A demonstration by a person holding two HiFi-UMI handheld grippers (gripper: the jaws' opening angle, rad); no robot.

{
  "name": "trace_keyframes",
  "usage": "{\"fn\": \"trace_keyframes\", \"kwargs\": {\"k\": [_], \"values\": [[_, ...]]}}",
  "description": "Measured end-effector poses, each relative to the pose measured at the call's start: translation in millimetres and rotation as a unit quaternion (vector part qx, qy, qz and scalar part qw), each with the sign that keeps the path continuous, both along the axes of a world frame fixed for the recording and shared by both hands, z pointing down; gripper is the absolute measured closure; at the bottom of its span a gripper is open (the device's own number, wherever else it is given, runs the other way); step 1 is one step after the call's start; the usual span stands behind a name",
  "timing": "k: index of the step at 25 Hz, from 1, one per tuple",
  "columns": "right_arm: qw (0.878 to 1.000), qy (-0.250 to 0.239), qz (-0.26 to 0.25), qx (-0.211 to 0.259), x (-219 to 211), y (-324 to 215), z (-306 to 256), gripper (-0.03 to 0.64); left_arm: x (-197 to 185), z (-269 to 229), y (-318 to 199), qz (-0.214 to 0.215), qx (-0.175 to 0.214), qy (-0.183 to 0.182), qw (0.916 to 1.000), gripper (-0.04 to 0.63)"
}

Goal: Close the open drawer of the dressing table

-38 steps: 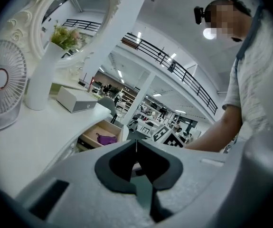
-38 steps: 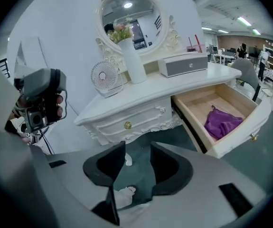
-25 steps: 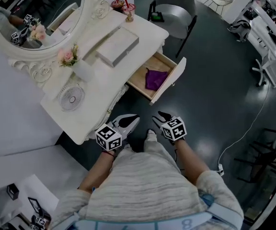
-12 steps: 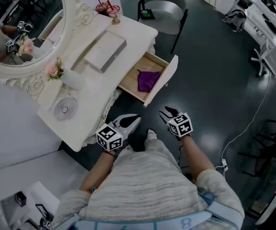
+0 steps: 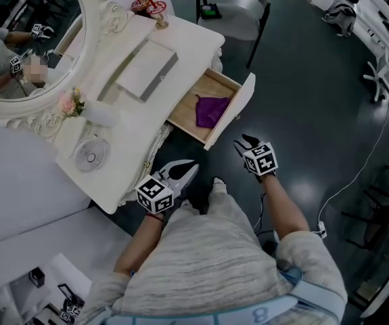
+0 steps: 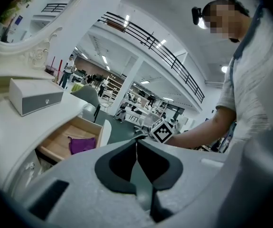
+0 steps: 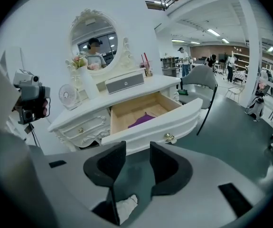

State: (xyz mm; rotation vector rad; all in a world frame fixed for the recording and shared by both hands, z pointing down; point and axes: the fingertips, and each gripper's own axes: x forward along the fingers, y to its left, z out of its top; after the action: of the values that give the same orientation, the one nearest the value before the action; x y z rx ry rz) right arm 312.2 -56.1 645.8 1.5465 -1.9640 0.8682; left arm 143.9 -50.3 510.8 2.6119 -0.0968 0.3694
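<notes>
The white dressing table (image 5: pixel 136 124) stands at the left, and its wooden drawer (image 5: pixel 201 93) is pulled out with a purple cloth (image 5: pixel 210 111) inside. The white drawer front (image 5: pixel 235 110) faces my grippers. My right gripper (image 5: pixel 245 141) is open and empty, just short of the drawer front and not touching it. In the right gripper view, the drawer front (image 7: pixel 160 124) and its brass knob (image 7: pixel 169 137) lie right ahead of the right gripper (image 7: pixel 137 148). My left gripper (image 5: pixel 191 167) hangs shut and empty near the table's front edge. In its own view the left gripper (image 6: pixel 136 141) points past the drawer (image 6: pixel 74 134).
A grey box (image 5: pixel 147 70), a small fan (image 5: pixel 89 153), flowers (image 5: pixel 69 103) and two drinks (image 5: pixel 147 5) sit on the tabletop under the oval mirror (image 5: pixel 25 39). A grey chair (image 5: pixel 238 5) stands beyond the drawer. A cable (image 5: pixel 356 175) runs over the dark floor at the right.
My right gripper has moved up and forward, closer to the drawer front. The left gripper has stayed about where it was. The drawer is still open.
</notes>
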Motion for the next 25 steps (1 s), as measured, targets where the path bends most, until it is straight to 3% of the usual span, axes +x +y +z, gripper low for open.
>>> {"fn": "trace_keyframes", "kwargs": {"k": [13,25], "values": [[0.998,0.04,-0.007,-0.052,49.8,-46.6,53.6,0.468,5.2,19.5,-6.9,-0.023,-0.02,-0.012,0.9994,0.579],[0.992,0.08,-0.036,-0.091,62.5,-77.8,96.8,0.468,-1.4,44.4,-10.3,-0.051,-0.04,-0.028,0.9975,0.58]]}}
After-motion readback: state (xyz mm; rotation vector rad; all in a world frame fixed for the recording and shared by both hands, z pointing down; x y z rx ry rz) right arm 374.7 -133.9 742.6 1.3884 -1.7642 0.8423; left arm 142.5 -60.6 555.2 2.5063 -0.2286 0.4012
